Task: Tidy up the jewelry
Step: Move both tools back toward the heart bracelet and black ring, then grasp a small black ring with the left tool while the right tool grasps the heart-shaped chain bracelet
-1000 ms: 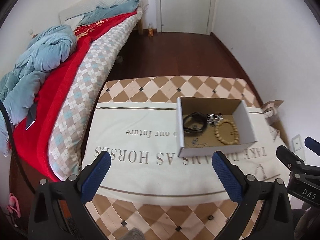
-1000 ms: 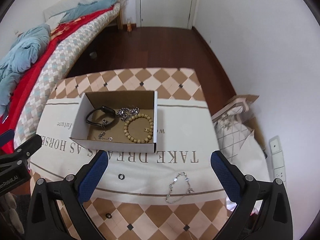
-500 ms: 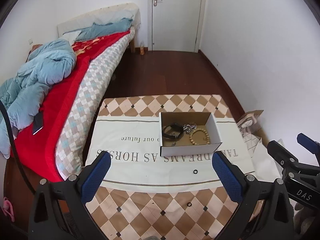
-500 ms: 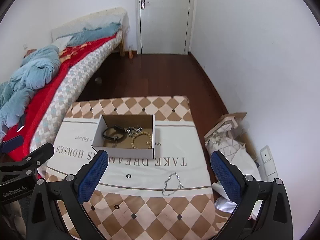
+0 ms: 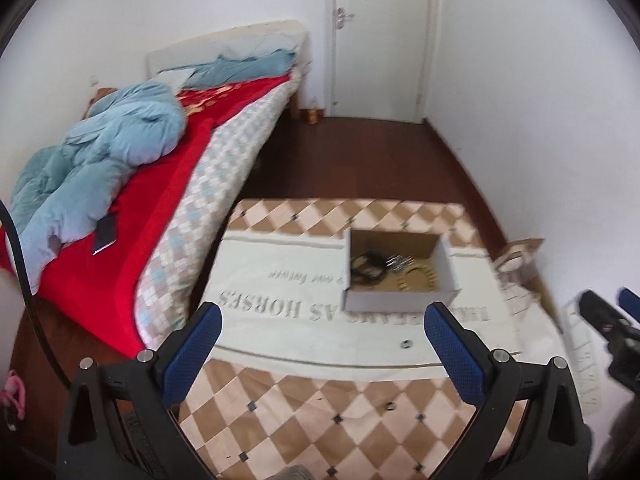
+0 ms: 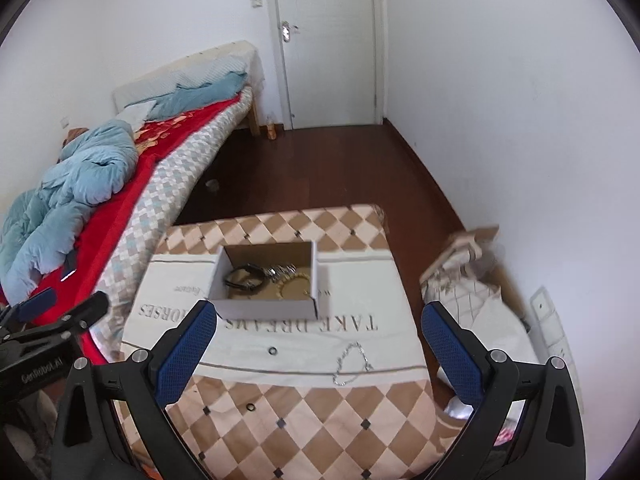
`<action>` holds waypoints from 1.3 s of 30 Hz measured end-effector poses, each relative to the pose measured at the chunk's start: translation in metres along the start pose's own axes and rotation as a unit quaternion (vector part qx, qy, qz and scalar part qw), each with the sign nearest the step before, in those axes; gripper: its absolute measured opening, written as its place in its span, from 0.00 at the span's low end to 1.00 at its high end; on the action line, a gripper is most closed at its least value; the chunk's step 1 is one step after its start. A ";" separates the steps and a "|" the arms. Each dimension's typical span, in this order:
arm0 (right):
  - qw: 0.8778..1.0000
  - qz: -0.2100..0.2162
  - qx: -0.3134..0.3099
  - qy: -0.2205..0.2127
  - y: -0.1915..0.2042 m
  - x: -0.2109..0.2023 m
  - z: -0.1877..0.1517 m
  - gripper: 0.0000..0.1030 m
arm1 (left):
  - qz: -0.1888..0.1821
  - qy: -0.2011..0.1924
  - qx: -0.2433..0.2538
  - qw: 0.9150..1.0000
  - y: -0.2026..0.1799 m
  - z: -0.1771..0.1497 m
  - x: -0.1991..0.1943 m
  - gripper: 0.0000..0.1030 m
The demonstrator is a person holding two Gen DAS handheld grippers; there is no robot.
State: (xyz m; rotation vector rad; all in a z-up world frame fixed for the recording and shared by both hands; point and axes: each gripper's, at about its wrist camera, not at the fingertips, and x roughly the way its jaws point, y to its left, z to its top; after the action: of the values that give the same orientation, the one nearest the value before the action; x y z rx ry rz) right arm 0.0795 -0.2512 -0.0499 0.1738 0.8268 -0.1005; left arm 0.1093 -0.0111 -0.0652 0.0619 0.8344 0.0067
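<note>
Grippers, left (image 5: 320, 342) and right (image 6: 318, 342), hung low in frame, jaws apart and empty, above cardboard box (image 6: 266, 308), silver chain bracelet (image 6: 352, 364) lower right

The white cloth (image 6: 360, 344) on the table reads, upside down, "TAKE DREAMS AS HORSES". The left claw (image 6: 52, 312), seen from the right wrist, carries "GenRobot.AI".
</note>
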 end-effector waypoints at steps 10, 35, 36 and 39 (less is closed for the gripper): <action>0.987 -0.025 0.049 0.150 -0.068 0.141 -0.068 0.50 | 0.046 0.125 0.025 0.991 -0.009 -0.064 0.102 1.00; 0.979 -0.015 0.099 0.179 -0.095 0.197 -0.086 0.50 | -0.062 0.222 0.111 0.967 -0.080 -0.128 0.162 0.08; 0.979 -0.010 0.098 0.179 -0.093 0.198 -0.085 0.50 | -0.059 0.221 0.106 0.968 -0.074 -0.126 0.163 0.08; 0.979 -0.003 0.091 0.183 -0.086 0.204 -0.085 0.50 | -0.037 0.215 0.079 0.973 -0.045 -0.113 0.167 0.08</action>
State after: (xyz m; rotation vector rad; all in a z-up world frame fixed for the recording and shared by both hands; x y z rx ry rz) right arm 0.1424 -0.3230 -0.2672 0.3695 1.1862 -0.1529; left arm 0.1363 -0.0451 -0.2670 0.1836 1.2691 -0.1200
